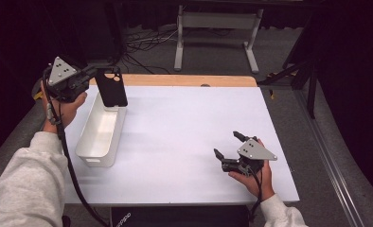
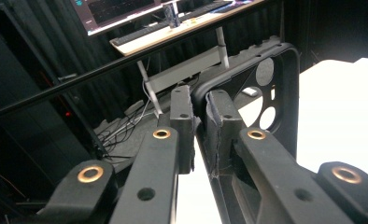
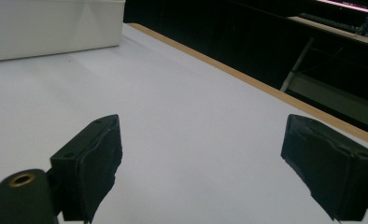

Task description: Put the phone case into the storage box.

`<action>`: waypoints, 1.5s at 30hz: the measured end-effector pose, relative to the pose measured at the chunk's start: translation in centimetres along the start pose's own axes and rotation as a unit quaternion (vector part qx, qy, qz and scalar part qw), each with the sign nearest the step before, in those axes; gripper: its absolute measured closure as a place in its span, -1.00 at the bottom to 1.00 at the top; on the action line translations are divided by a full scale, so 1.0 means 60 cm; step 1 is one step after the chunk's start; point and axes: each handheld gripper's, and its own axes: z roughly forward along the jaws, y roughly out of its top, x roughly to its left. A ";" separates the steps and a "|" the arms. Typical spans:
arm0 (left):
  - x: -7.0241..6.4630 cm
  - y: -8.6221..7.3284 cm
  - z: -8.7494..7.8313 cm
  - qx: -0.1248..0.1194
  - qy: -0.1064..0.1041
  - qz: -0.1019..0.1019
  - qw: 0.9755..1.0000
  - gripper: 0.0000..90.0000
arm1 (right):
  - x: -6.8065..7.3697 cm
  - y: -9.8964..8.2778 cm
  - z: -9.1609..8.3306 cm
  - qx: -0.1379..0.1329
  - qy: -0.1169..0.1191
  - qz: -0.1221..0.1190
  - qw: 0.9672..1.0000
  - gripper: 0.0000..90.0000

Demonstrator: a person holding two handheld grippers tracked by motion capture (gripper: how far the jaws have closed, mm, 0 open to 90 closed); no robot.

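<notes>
A: High view, entry: left gripper (image 1: 93, 74) raised at far left of table (image 1: 184, 137), clamped on upper edge of black phone case (image 1: 111, 87). Case hanging upright, lower end just above far end of white bin (image 1: 99, 135). Not yet inside, as far as can be told.

B: Grip check from left gripper view?

A: Pads closed tight on thin side wall of phone case (image 2: 271, 88), near camera-cutout corner. Narrow bite, rim only. Likely to pivot if swung.

B: Right gripper?

A: Resting on table at near right (image 1: 228, 147), jaws wide apart, nothing between them. Right gripper view: bare table surface (image 3: 196, 121) between the pads, bin wall (image 3: 51, 28) well off at upper left.

B: Step in hand, by judgement?

A: Placing case in bin. Suggested handling: lower straight down, no sideways sweep; keep case clear of bin's far wall and rim. Better to tip lower end toward the long axis of the bin, so case lies flat along the floor rather than leaning on a wall.

B: Release?

A: Only once lower edge touches bin floor. Open jaws fully, then lift straight up, to avoid dragging rim back out.

B: Risks?

A: Case catching on rim; light bin shifting if nudged. Right gripper free to steady bin if needed.
</notes>
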 end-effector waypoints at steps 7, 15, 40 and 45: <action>0.014 -0.009 0.005 0.001 0.004 0.000 1.000 0.84 | -0.003 -0.002 -0.003 0.002 -0.003 0.007 1.000 -0.71; 0.039 -0.023 0.007 -0.005 0.014 -0.012 1.000 0.84 | -0.004 -0.006 0.001 0.011 -0.006 0.001 1.000 -0.71; 0.059 -0.059 0.082 0.017 0.031 0.029 0.999 0.84 | 0.005 -0.010 0.015 0.025 0.023 0.007 0.999 -0.71; 0.062 -0.073 0.092 0.007 0.029 0.009 1.000 0.84 | 0.002 -0.011 0.020 0.026 0.022 0.008 0.999 -0.71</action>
